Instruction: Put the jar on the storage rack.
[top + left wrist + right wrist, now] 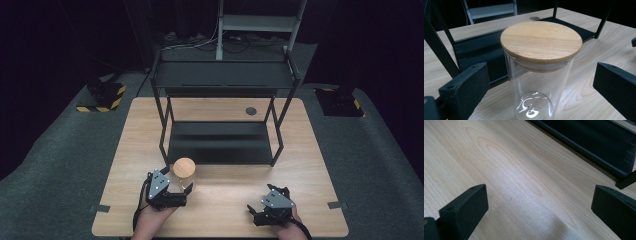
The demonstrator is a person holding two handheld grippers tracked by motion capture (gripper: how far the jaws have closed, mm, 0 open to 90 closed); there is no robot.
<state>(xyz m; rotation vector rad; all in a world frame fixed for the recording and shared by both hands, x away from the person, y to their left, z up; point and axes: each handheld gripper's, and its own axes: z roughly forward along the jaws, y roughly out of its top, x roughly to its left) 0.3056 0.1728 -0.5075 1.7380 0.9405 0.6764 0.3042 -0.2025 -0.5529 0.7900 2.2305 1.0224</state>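
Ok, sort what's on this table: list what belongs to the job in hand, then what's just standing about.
In the job:
- glass jar with wooden lid
- left tongs, open on either side of the jar

Standing about:
- black two-tier rack
- right tongs, open over bare table

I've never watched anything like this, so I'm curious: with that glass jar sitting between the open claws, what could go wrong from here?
The left gripper is open around the glass jar, jaws clear of the glass; closing unevenly could push the tall, upright jar over. Smooth glass might also slip in the grip. The wooden lid seems merely seated, so a tilt may shed it. The black shelf rack stands close behind, so a careless lift could knock against its frame.
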